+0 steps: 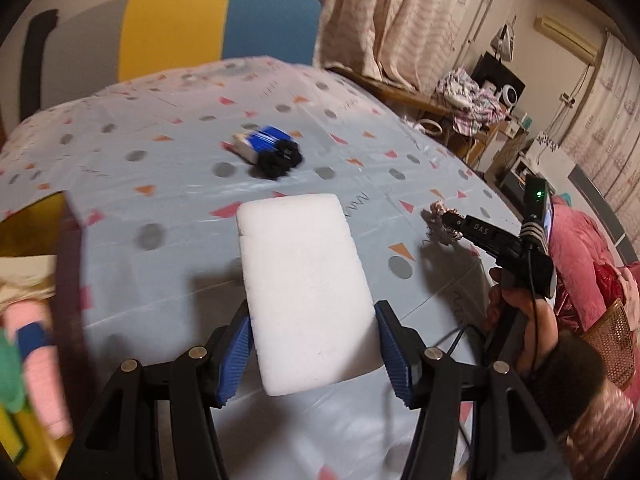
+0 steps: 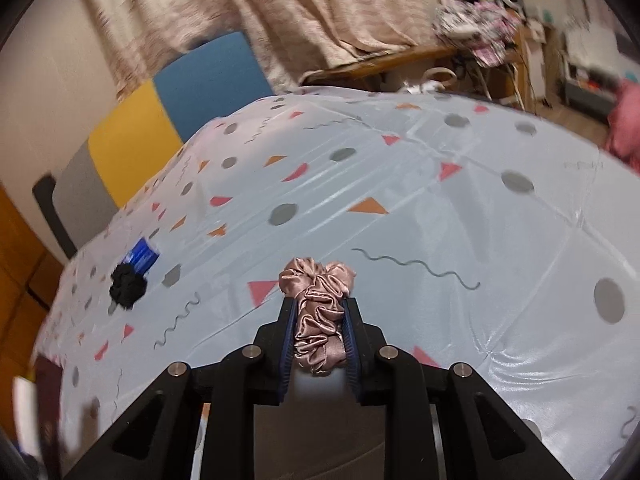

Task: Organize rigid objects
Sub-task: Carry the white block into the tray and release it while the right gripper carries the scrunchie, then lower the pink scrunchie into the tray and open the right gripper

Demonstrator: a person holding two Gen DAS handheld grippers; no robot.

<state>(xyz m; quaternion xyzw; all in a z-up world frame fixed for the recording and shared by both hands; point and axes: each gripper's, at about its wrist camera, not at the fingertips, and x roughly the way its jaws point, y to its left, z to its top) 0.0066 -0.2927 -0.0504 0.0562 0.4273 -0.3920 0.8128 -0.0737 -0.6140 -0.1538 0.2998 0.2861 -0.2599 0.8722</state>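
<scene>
White foam block (image 1: 304, 292) clamped in the left hand-held gripper (image 1: 316, 356), pink scrunchie (image 2: 318, 312) pinched in the right hand-held gripper (image 2: 318, 336); blue box (image 1: 262, 142) and black scrunchie (image 1: 280, 158) wait at eleven o'clock on the surface (image 1: 160, 168).

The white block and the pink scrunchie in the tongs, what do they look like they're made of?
White block: probably foam or sponge, with a matte, faintly grainy surface and rounded edges. Pink scrunchie: satin-like fabric, glossy, with highlights on its gathered folds.

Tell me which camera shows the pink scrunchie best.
The right wrist view: the pink scrunchie fills the centre, sharp, pinched in the right gripper. The left wrist view shows it only small, at that gripper's tip.
</scene>
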